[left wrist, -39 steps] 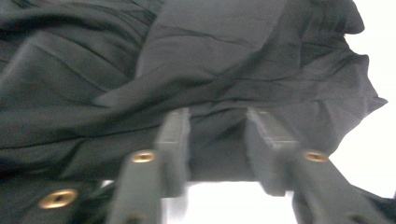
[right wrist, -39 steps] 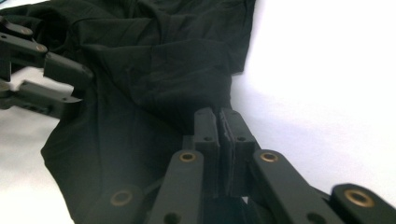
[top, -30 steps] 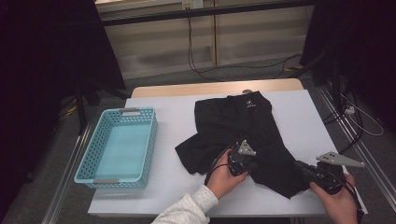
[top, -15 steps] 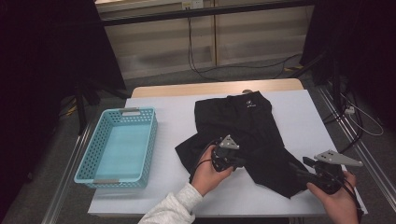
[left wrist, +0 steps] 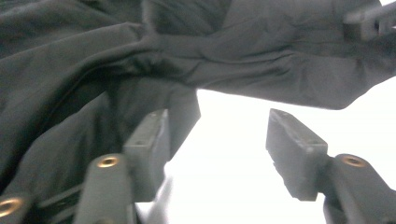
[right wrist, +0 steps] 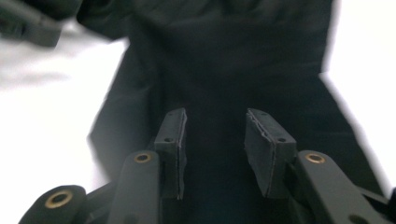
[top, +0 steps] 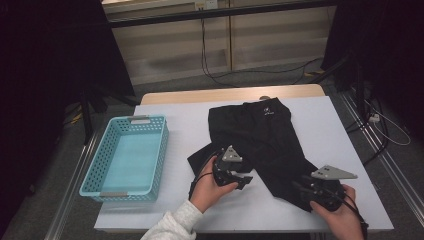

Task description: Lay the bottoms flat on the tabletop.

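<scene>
Gripping well meant biting one cloth layer: left gripper [top: 245, 181] gaped empty, right gripper [right wrist: 212, 154] (half-closing) seemingly unclamped over black shorts [top: 265, 135].

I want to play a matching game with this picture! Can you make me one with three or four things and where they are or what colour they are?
Things:
1. basket
2. black garment
3. left gripper
4. right gripper

Descriptions:
A. light blue, at the table's left side
B. jaws apart over bare white table, just opened
C. spread in the middle of the table
D. jaws over the garment's near right end, just been closing, cloth lying between them

Pairs: 1-A, 2-C, 3-B, 4-D
</scene>
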